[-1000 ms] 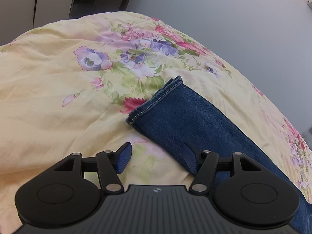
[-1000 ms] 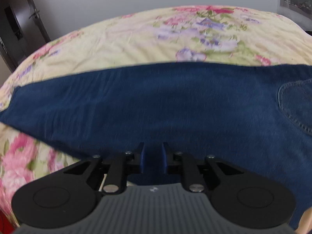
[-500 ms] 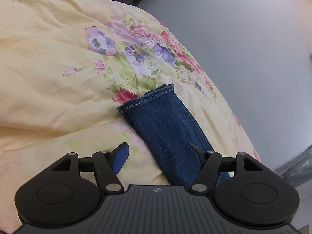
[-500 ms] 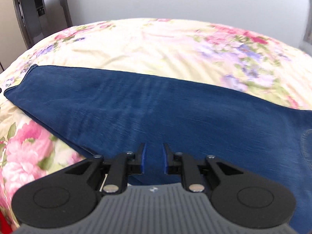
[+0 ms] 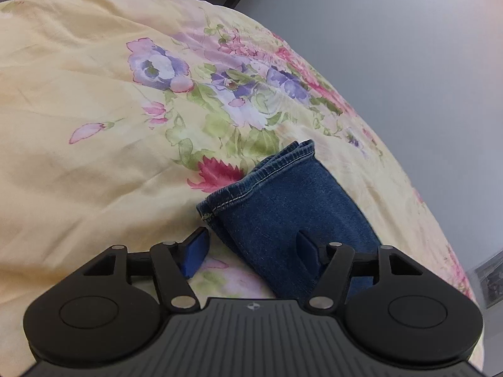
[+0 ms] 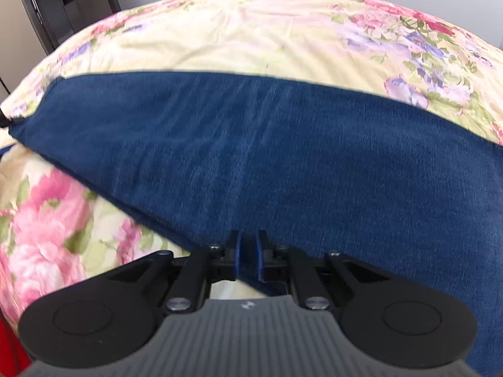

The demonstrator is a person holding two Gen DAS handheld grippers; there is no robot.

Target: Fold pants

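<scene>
Left gripper (image 5: 251, 245) lowered toward hem, blue jeans (image 6: 267, 157) flat, stacked legs

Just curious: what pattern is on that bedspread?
Pale yellow bedspread with pink and purple flowers, clearest in the left wrist view.

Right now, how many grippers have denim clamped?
1. The right gripper is shut on the near edge of the jeans. The left gripper is open near the hem, one pad over the denim, one over the bedspread, not clamped.
</scene>
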